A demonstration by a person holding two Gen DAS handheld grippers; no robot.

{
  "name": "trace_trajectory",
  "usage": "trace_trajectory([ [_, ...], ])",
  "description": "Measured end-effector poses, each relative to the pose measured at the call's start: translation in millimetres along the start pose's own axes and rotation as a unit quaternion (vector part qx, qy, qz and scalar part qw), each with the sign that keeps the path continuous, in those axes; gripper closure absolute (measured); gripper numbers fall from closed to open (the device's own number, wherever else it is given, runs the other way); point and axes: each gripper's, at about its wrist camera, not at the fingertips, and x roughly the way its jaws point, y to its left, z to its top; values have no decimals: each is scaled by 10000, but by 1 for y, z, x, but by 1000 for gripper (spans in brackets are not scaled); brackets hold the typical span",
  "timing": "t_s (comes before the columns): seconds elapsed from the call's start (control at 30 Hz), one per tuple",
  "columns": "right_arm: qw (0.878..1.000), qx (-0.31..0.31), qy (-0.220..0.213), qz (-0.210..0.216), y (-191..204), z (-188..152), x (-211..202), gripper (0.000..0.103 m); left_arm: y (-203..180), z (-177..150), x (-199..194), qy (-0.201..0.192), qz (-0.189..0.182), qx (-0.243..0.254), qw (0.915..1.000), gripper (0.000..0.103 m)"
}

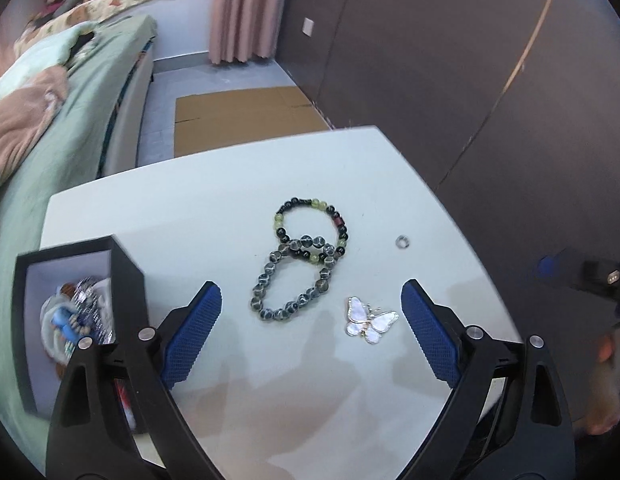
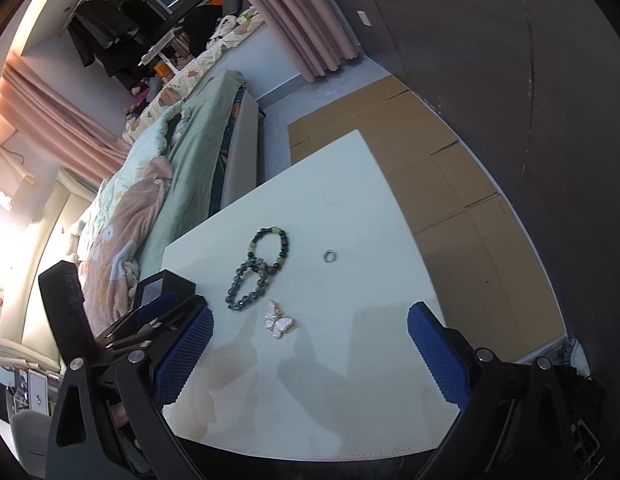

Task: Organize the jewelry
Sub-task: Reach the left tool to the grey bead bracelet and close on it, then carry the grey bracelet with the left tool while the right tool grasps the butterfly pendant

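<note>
On the white table [image 1: 189, 220] lie two overlapping bead bracelets: a grey marbled one [image 1: 291, 280] and a black-and-green one [image 1: 312, 226]. A white butterfly brooch [image 1: 370, 320] lies near them, and a small silver ring [image 1: 402, 241] further right. My left gripper [image 1: 312, 300] is open and empty, just short of the grey bracelet. A black jewelry box [image 1: 69, 320] with several pieces inside stands at the left. In the right wrist view my right gripper [image 2: 310, 320] is open and empty, with the brooch [image 2: 278, 324], bracelets [image 2: 249, 280] and ring [image 2: 330, 256] ahead of it.
A bed with green and pink bedding [image 1: 49, 120] runs along the table's left side. Flat cardboard [image 1: 245, 116] lies on the floor beyond the table. A dark wall [image 1: 470, 60] stands to the right. The box [image 2: 165, 284] shows at the left in the right wrist view.
</note>
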Motion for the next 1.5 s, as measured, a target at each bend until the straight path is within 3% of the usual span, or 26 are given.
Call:
trace_trajectory([
  [0.13, 9999, 91, -6, -49, -6, 2, 2, 8, -1, 5, 22, 152, 75, 175, 9997, 12],
  [0.27, 9999, 76, 1, -82, -5, 2, 3, 8, 2, 9, 27, 67, 147, 219, 9996, 12],
  [0.57, 9999, -38, 58, -157, -2, 1, 8, 8, 8, 2, 51, 425, 373, 306, 9979, 68],
  [0.63, 9998, -85, 86, -182, -1, 0, 10, 8, 9, 0, 53, 405, 582, 328, 9969, 93],
  [0.87, 9990, -269, 206, -276, 7, -2, 19, 9, 13, 1, 38, 340, 339, 327, 9983, 94],
  [1.07, 9979, -378, 385, -357, 13, -3, 33, 18, 23, 6, 8, 99, -59, 41, 9999, 94],
  [1.33, 9935, -740, 748, -437, 34, -9, 60, 46, 31, 14, -30, -182, -228, -21, 9996, 94],
  [1.5, 9878, -1078, 1002, -507, 53, -16, 82, 53, 36, 15, -50, -299, -218, -28, 9993, 94],
])
